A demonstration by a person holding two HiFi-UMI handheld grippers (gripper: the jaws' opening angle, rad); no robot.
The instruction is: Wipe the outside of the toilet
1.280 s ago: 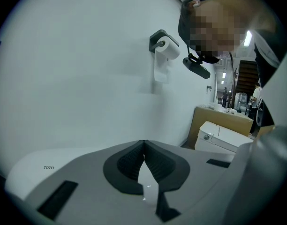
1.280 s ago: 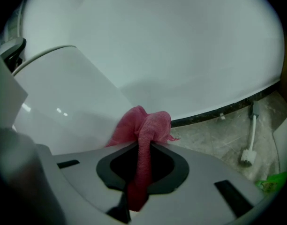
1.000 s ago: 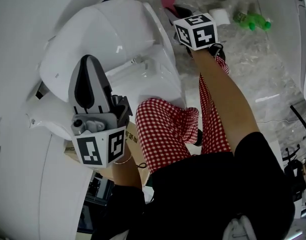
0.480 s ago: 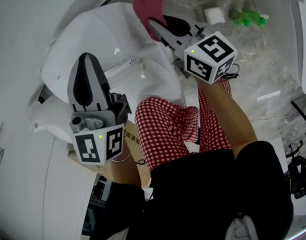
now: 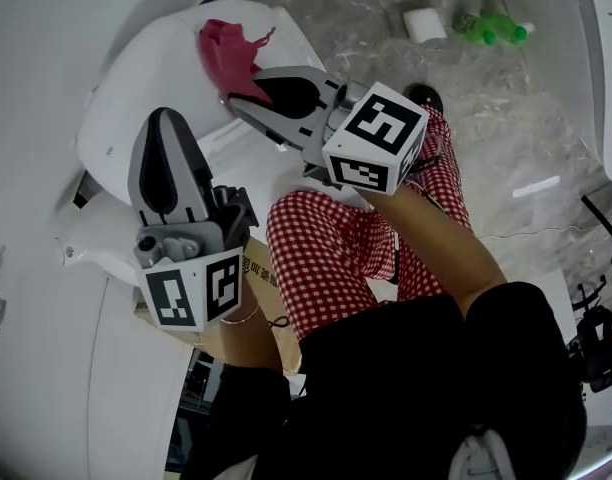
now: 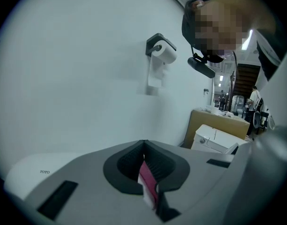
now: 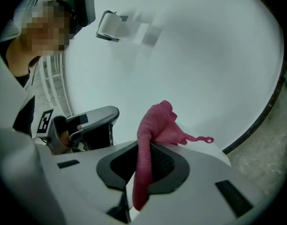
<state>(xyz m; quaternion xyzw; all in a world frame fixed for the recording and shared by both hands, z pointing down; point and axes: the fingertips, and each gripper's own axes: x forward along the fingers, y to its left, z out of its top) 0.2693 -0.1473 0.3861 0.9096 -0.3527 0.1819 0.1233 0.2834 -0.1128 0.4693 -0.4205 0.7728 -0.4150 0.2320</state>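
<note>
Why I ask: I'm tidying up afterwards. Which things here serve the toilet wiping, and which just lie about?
For the job:
toilet
pink cloth
right gripper, clamping that cloth
left gripper

Lying about:
green bottle on the floor
white roll on the floor
paper roll on the wall holder

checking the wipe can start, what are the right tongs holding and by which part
A pink cloth, pinched partway along its length by the right tongs; its bunched end stands beyond the tips.

Plain white wall with a mounted white toilet paper roll; grey marbled stone floor — a green plastic bottle lies on it; a brown cardboard box stands against the wall.
</note>
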